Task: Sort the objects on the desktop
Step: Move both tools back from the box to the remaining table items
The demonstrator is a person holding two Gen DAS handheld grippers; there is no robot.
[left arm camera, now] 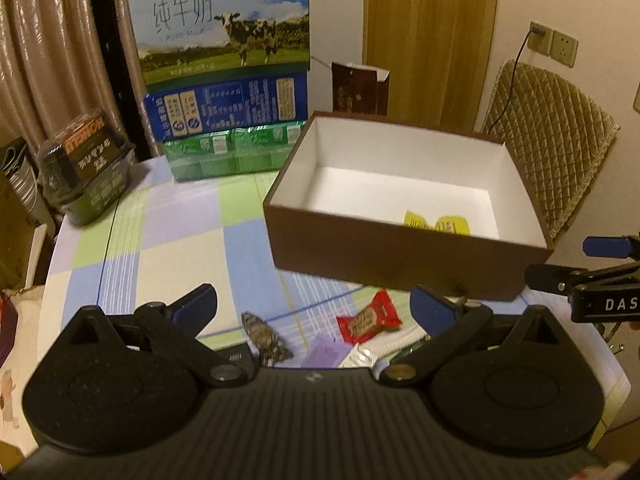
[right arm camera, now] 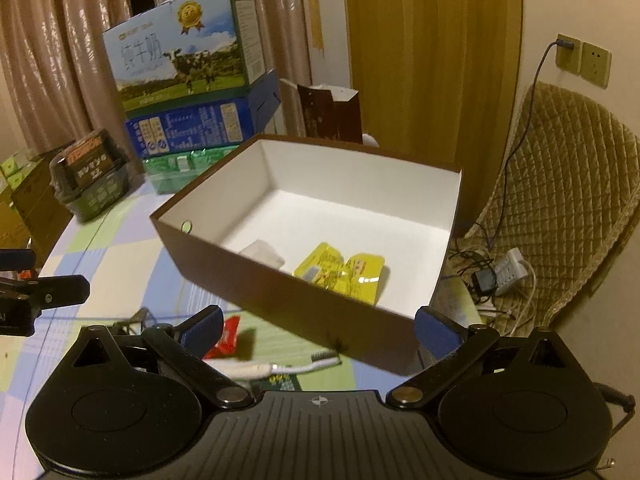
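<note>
though both fingers wide apart, checked tablecloth beneath brown box, curtain behind

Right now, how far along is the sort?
Done: two yellow packets and a white packet lie in the box. In hand: nothing; left gripper and right gripper are both open and empty. Left on the table: red candy, a brown wrapped piece, a white cable and a silver-green wrapper.
</note>
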